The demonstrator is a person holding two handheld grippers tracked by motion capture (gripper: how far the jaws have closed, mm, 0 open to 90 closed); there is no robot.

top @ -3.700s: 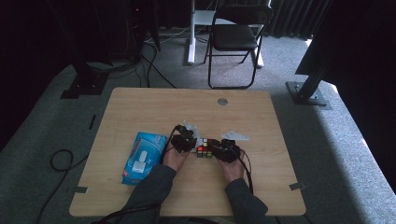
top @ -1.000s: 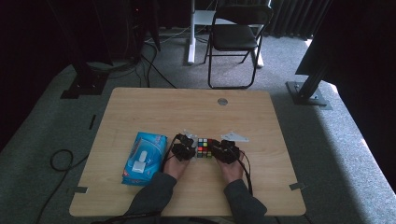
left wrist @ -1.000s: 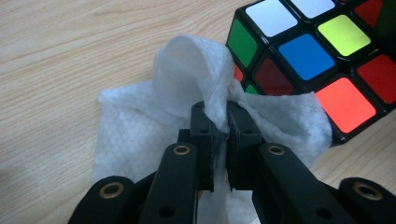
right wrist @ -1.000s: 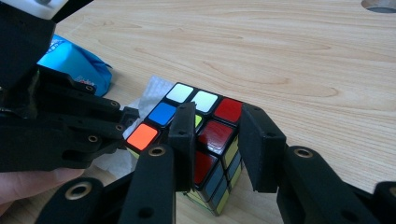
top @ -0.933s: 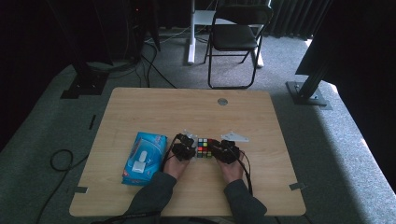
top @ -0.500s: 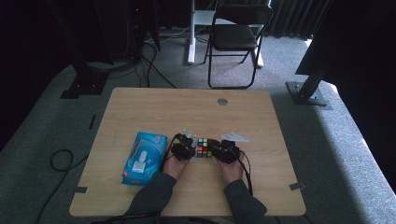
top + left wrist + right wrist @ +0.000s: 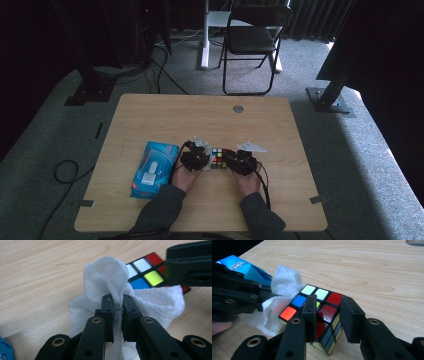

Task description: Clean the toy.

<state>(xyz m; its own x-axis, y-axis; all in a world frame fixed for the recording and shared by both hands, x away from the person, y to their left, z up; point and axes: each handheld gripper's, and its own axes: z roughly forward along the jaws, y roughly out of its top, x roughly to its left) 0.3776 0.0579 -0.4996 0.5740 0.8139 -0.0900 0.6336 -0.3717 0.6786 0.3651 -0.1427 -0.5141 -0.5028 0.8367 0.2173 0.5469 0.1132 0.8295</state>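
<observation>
A scrambled colour cube rests on the wooden table between my two hands. My right gripper is shut on the cube, one jaw lying across its top face and the other against its right side. My left gripper is shut on a crumpled white wipe, which it holds against the cube's left side. In the high view the left gripper and the right gripper flank the cube closely. The wipe covers part of the cube's left face.
A blue pack of wipes lies flat on the table just left of my left hand. A round cable hole sits near the table's far edge. Beyond the table stands a black folding chair.
Compared with the oldest frame, both grippers and the cube sit slightly nearer the person. Over the last second nothing visibly moves.
</observation>
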